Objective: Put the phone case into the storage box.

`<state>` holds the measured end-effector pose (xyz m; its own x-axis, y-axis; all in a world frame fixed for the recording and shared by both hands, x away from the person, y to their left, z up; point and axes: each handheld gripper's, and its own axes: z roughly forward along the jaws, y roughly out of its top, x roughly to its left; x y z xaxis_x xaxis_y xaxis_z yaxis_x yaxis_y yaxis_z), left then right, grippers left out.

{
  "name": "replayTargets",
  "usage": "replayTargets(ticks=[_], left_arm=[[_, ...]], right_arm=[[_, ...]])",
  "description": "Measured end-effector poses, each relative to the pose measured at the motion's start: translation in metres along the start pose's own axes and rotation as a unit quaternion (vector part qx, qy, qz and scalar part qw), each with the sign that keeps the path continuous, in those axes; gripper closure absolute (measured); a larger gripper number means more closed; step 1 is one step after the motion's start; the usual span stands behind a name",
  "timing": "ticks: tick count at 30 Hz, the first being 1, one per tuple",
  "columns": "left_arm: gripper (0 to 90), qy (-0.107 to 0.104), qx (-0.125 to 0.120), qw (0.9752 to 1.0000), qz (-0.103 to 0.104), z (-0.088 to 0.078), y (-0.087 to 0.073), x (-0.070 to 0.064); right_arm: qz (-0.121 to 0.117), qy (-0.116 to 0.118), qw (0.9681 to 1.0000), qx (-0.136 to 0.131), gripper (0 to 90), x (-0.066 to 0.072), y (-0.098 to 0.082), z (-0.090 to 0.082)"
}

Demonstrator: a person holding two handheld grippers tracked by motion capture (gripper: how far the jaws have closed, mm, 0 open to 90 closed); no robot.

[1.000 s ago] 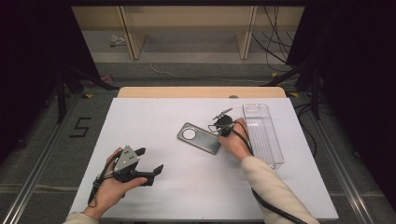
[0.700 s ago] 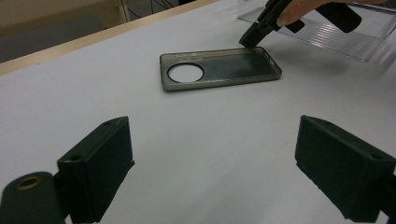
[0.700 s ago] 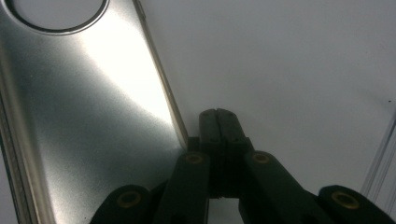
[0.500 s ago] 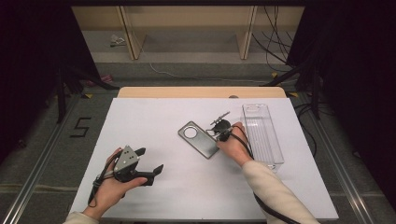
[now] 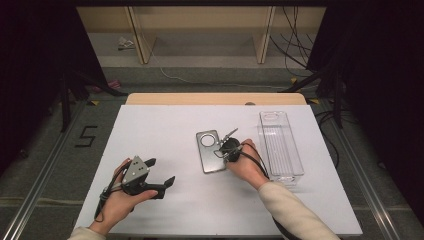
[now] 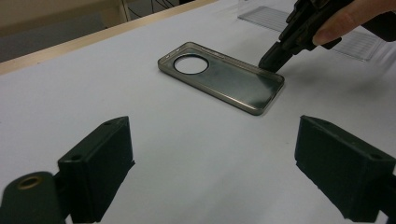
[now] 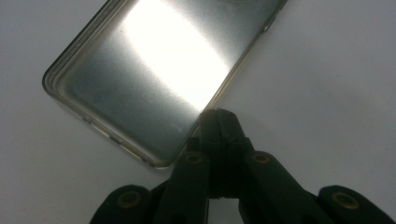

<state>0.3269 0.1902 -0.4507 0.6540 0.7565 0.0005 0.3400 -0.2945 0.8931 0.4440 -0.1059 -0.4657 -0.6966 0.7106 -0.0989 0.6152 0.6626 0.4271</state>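
Phone case: I see the grey phone case lying flat on the white worktop, near the middle, its round camera cut-out at the far end.
Right gripper: my right gripper sits at the case's right long edge, with the hand behind it.
Right fingers: closed tight together, tips meeting at the case rim; from the left gripper view the tips rest against that edge. I cannot quite tell whether they pinch the thin wall or only touch it.
Left gripper: my left gripper is held low over the near-left part of the worktop, well apart from the case, pointing toward it.
Left fingers: spread wide, nothing between them; the pads frame bare worktop with the case beyond.
Clear tray: a long transparent tray lies on the worktop just right of my right hand.
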Motion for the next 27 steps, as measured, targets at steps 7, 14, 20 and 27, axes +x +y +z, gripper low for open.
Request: replayTargets(ticks=[7,14,20,27], left_arm=[[11.0,0.0,0.0,1.0,0.0,0.0,0.0,0.0],[11.1,-0.001,0.0,1.0,0.002,0.0,0.0,0.0],[11.0,0.001,-0.001,1.0,0.0,0.0,0.0,0.0],[11.0,0.0,-0.001,1.0,-0.001,0.0,0.0,-0.001]], right_arm=[[-0.007,0.001,1.0,-0.003,90.0,0.005,-0.001,0.0],[-0.014,0.004,0.9999,-0.003,90.0,0.009,-0.002,-0.001],[-0.016,0.007,0.9998,-0.005,90.0,0.013,-0.003,-0.002],[-0.018,0.01,0.9998,-0.007,90.0,0.014,-0.003,-0.002]])
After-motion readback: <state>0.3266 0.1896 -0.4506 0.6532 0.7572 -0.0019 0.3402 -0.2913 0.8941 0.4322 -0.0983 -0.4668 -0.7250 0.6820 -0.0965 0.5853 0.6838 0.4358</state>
